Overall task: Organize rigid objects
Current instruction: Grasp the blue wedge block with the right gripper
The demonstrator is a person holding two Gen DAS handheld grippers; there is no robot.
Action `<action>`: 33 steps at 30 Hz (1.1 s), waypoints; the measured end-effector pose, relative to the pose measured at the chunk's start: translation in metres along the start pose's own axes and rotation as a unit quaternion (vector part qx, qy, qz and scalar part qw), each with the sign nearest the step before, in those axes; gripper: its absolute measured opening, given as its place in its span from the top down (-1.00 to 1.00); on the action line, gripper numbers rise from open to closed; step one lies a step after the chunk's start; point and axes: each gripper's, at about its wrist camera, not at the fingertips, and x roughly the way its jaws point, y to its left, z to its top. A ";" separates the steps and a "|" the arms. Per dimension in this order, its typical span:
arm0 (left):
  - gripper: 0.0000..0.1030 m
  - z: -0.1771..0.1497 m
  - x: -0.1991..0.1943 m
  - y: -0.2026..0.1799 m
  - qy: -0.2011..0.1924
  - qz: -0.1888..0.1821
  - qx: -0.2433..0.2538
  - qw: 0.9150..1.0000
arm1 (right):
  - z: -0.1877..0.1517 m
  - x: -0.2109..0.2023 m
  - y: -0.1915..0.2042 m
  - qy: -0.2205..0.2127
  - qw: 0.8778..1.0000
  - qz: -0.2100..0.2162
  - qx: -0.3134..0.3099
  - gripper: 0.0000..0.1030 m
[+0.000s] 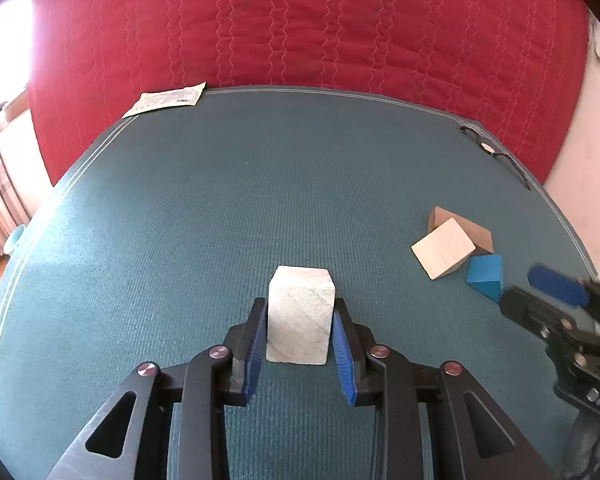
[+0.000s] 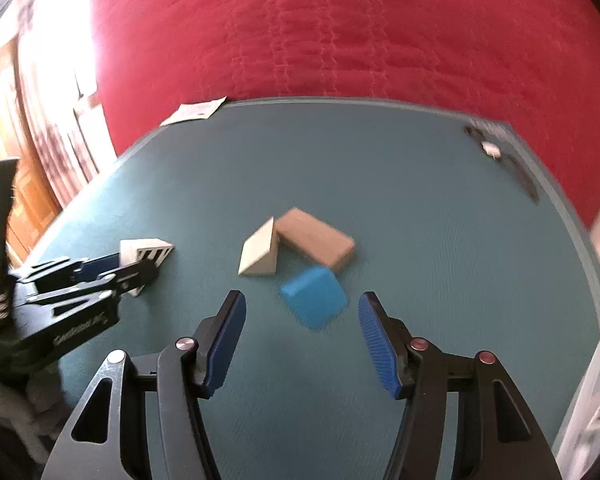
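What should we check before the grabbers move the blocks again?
1. Left gripper shut on the pale wooden block: ok.
2. That block lifted off the teal mat: cannot tell.
3. Right gripper open and empty: ok.
4. Blue block lined up ahead of the right gripper: ok.
5. Blue block free of the pale wedge and brown block: cannot tell, picture blurred.

Surface: teal mat over a red quilt.
On the mat: pale block, pale wedge, brown block, blue block, paper, cord.
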 end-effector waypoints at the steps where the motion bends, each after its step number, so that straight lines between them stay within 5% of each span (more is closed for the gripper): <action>1: 0.36 0.000 0.000 0.000 0.000 0.001 0.001 1.000 | 0.004 0.006 0.001 0.003 1.000 -0.005 -0.010 -0.14; 10: 0.36 0.000 0.000 -0.001 0.000 0.003 0.003 1.000 | 0.009 0.030 0.006 0.032 0.998 -0.009 -0.049 0.19; 33: 0.39 0.000 -0.010 0.000 -0.023 -0.018 -0.002 1.000 | -0.028 -0.032 0.018 0.012 1.000 0.010 0.009 0.22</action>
